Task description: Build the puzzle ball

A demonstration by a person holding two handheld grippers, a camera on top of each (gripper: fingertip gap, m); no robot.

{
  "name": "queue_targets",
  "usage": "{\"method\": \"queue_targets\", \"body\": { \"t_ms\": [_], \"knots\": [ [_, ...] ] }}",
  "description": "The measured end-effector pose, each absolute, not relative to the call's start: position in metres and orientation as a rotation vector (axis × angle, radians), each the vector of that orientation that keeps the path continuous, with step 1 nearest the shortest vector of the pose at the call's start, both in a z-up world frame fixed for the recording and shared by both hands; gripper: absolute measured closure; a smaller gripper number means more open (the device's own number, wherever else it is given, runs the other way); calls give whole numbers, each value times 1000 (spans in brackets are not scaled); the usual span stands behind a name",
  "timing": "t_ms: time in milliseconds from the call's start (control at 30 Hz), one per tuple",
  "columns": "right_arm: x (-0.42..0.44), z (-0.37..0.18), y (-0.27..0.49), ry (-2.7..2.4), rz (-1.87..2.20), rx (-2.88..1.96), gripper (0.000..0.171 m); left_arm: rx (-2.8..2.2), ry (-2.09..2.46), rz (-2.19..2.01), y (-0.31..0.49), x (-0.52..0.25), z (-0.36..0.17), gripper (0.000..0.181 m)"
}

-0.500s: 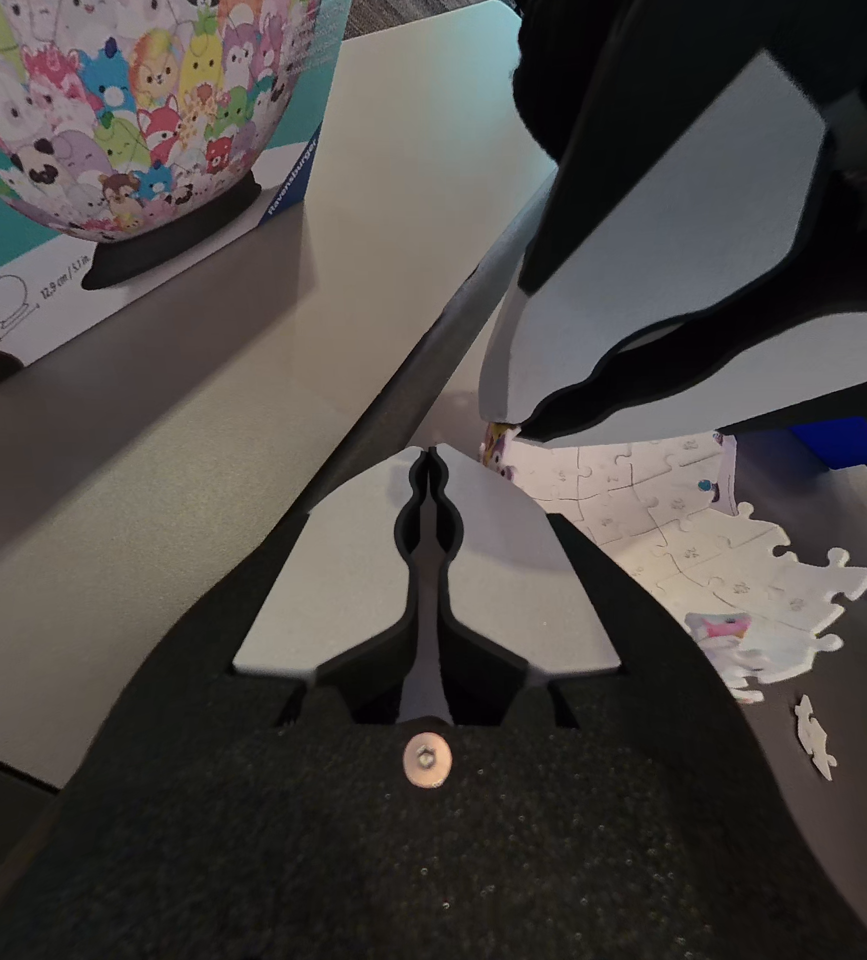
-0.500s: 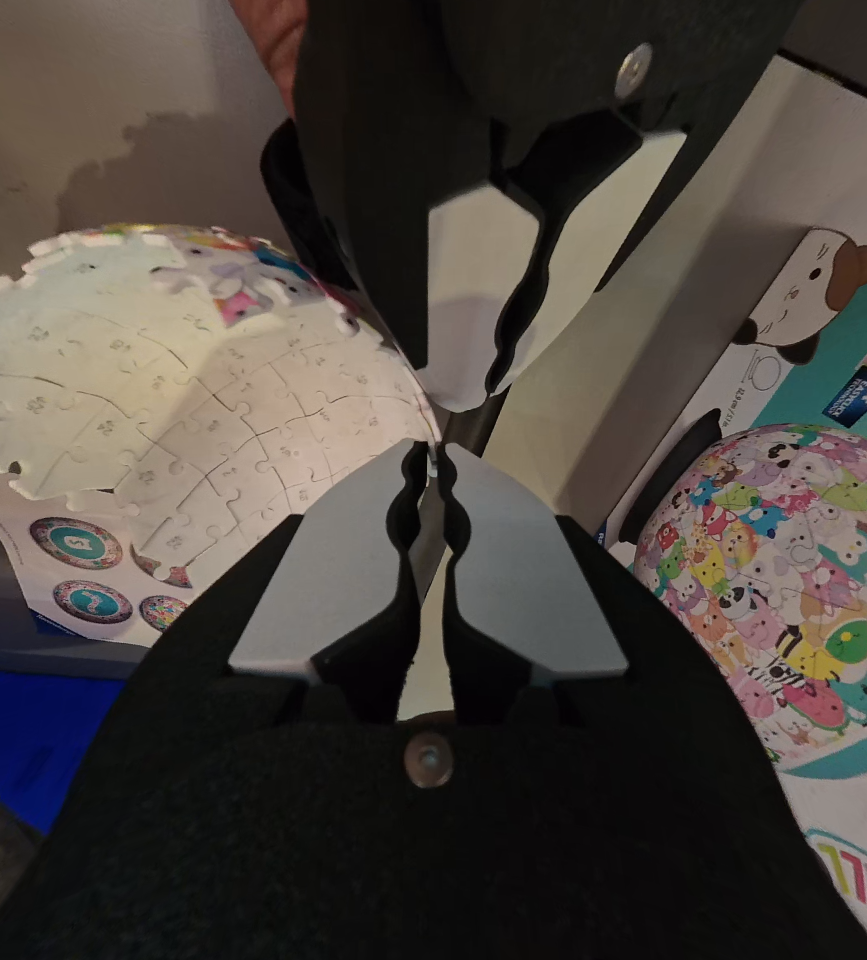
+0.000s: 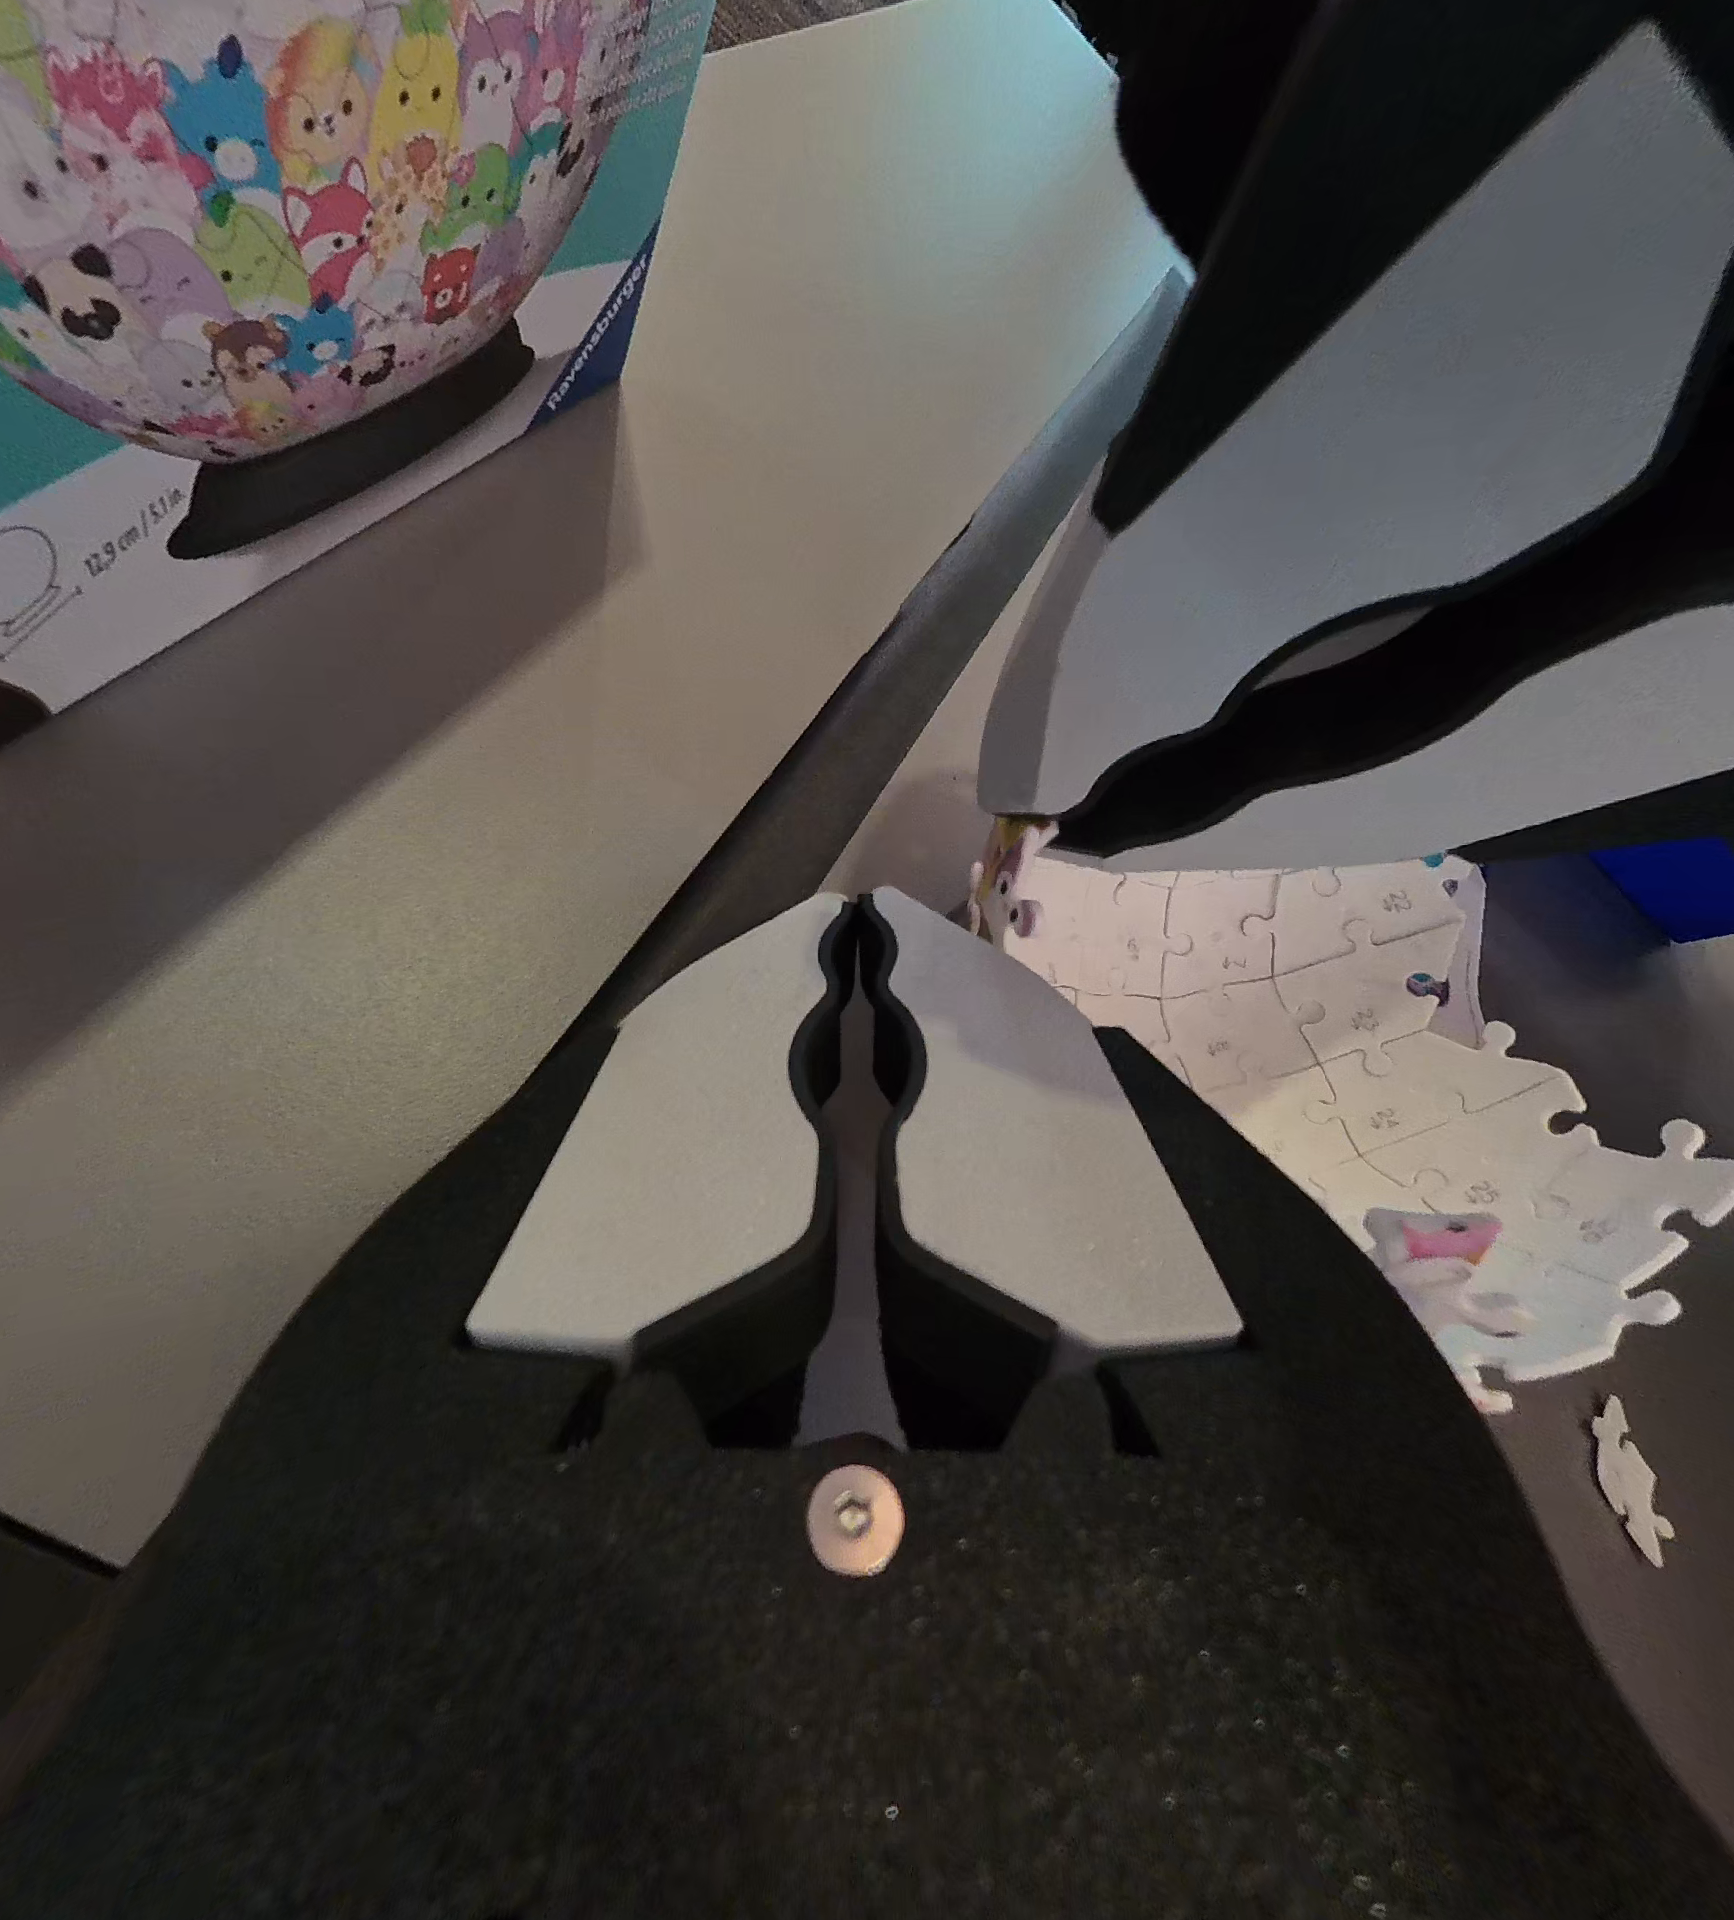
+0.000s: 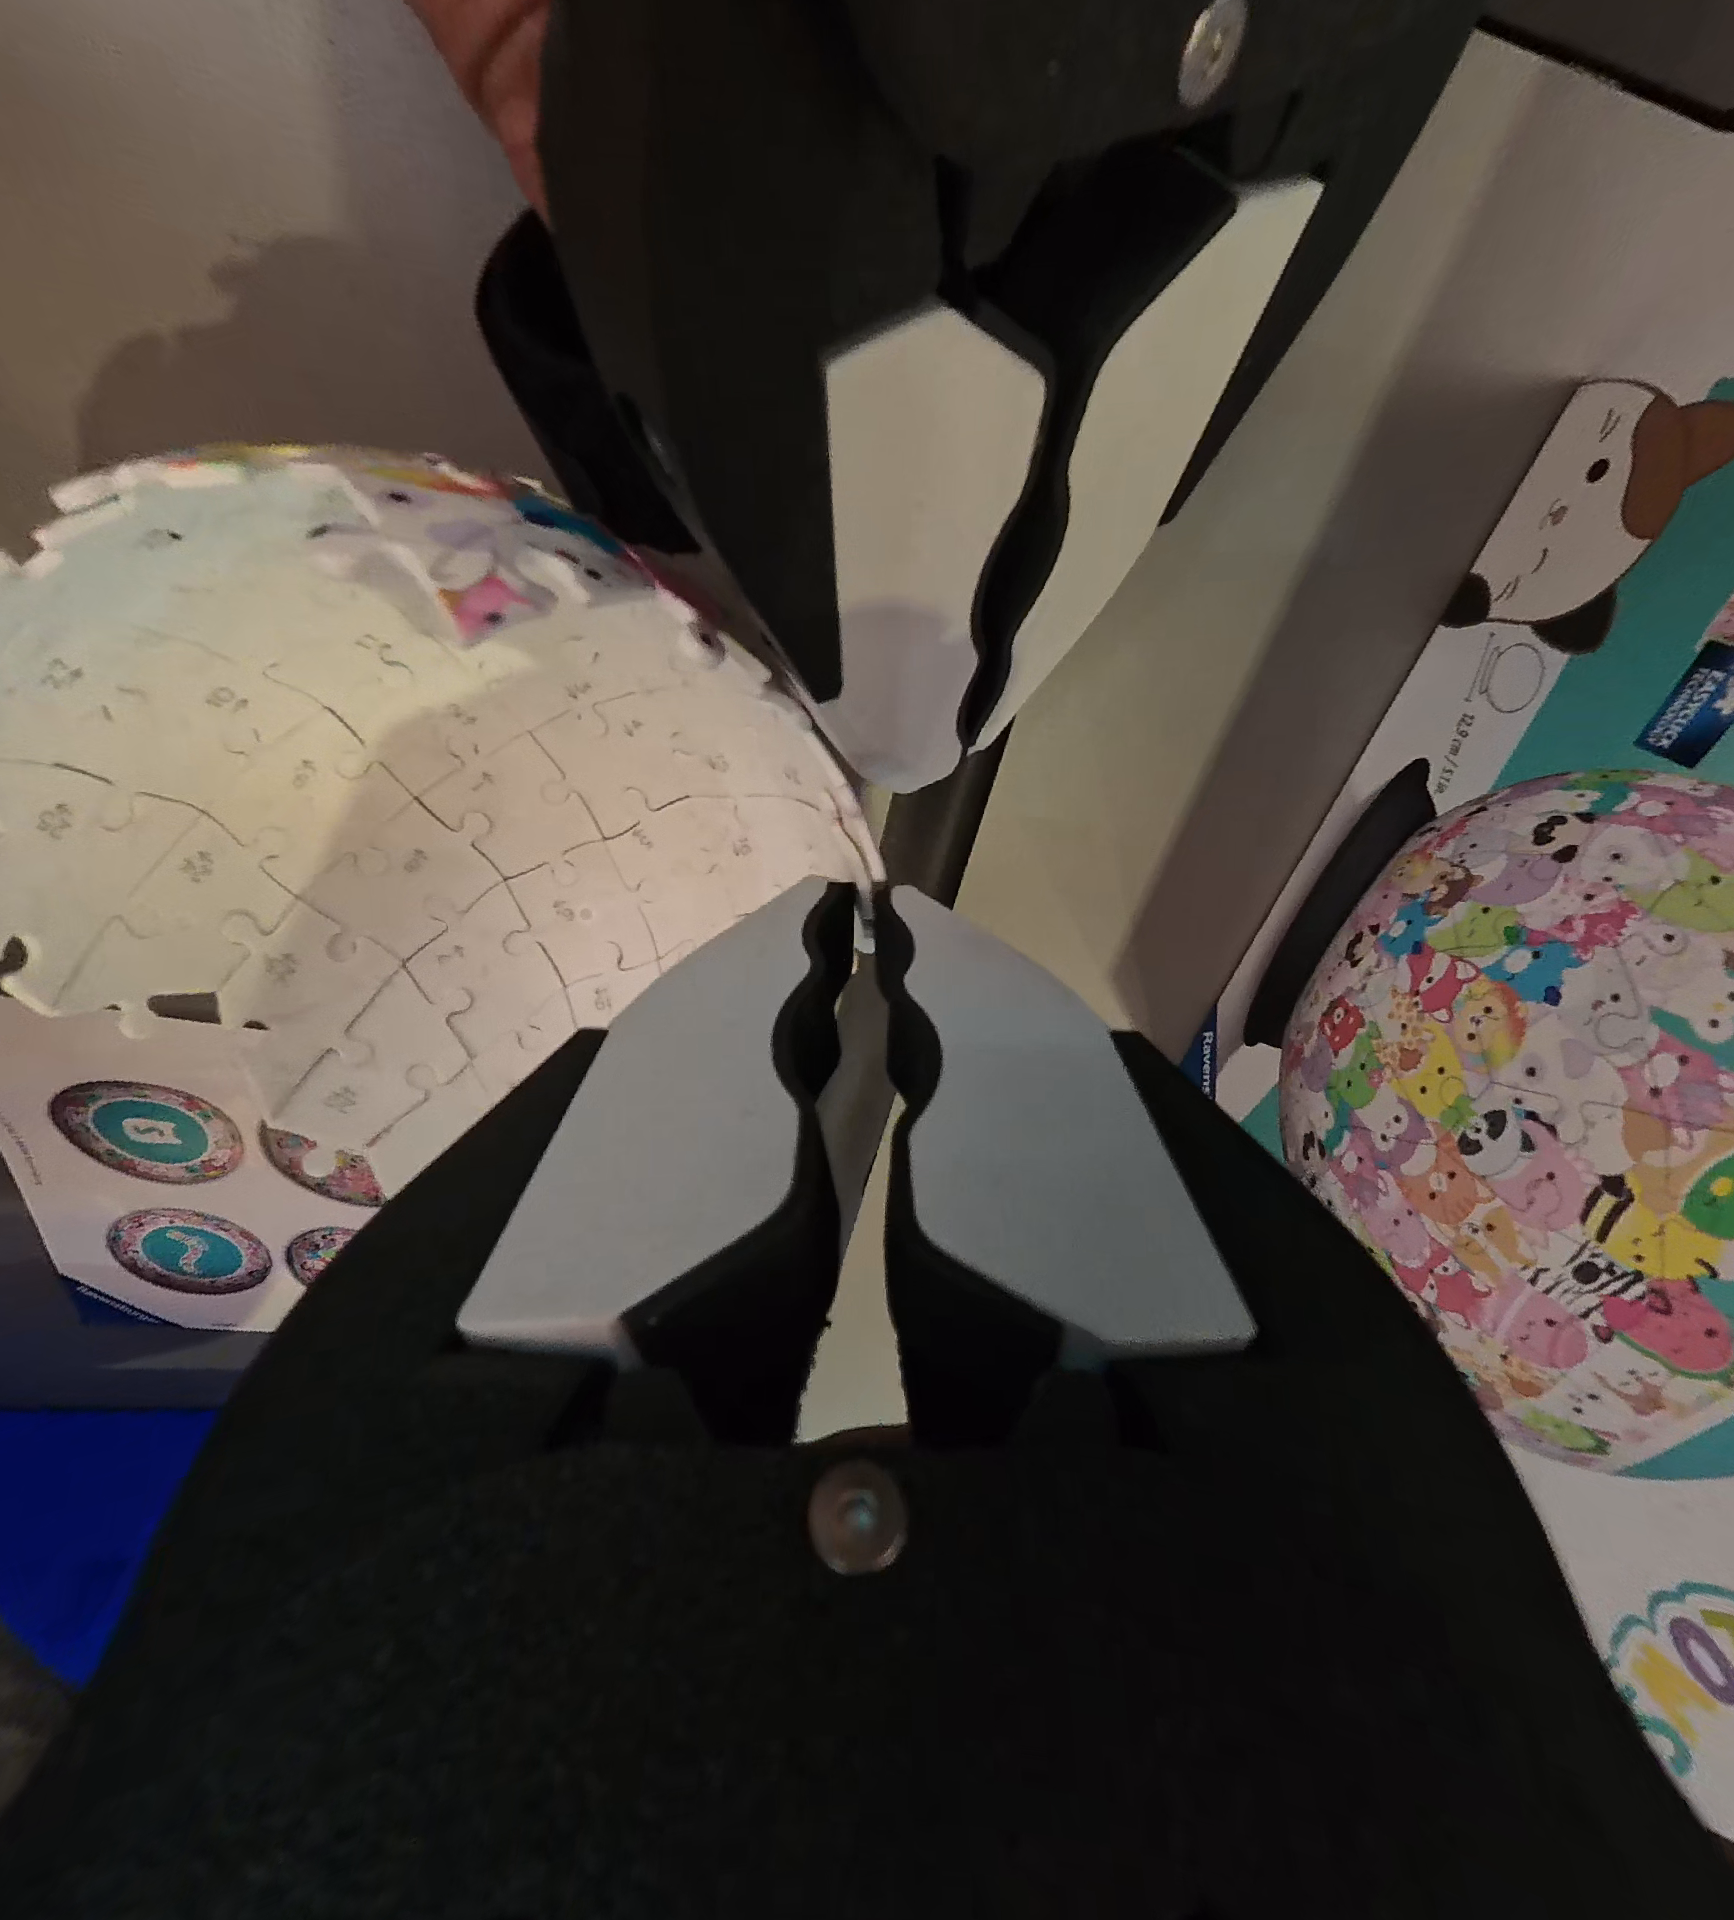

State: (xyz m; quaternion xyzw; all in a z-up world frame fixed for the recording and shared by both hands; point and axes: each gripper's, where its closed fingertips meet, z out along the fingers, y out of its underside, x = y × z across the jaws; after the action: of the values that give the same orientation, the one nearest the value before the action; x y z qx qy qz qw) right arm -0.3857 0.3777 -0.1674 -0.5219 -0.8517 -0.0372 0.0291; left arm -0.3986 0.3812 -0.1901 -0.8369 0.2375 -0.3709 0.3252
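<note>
Jaws first: your left gripper (image 3: 858, 914) has its tips pressed together, and nothing shows between them in its own view. Your right gripper (image 4: 868, 914) is nearly closed, with a thin sliver at the tips right at the rim of the puzzle shell; whether it pinches that rim or a separate piece you cannot tell from these views.

Puzzle shell (image 4: 323, 831): a curved, half-built dome of joined pieces, white inner side facing your right camera, small numbers on the backs. A few pieces near its upper rim show colour. It lies to the left in your right view, over a printed sheet (image 4: 115, 1143) with round diagrams. In your left view the same shell (image 3: 1310, 1018) sits just past your left gripper's right finger, its free edge ragged with tabs.

Your two grippers meet tip to tip at the shell's rim: the left one comes down from the top of your right view (image 4: 946, 748), and the right one enters from the upper right of your left view (image 3: 1060, 821).

One loose piece (image 3: 1632, 1496) lies white side up on the grey surface, near the shell's ragged edge but apart from it.

The puzzle box (image 3: 250, 291), printed with a colourful ball, stands on the pale table (image 3: 842, 260) behind
</note>
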Motion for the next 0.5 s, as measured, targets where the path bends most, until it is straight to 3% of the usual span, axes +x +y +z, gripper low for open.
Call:
{"method": "queue_targets", "body": {
  "t_ms": [500],
  "knots": [
    [-380,-169,386,-2557,-96,-1693,167,-2221,629,-959,380,-398,-194,181]
  ]
}}
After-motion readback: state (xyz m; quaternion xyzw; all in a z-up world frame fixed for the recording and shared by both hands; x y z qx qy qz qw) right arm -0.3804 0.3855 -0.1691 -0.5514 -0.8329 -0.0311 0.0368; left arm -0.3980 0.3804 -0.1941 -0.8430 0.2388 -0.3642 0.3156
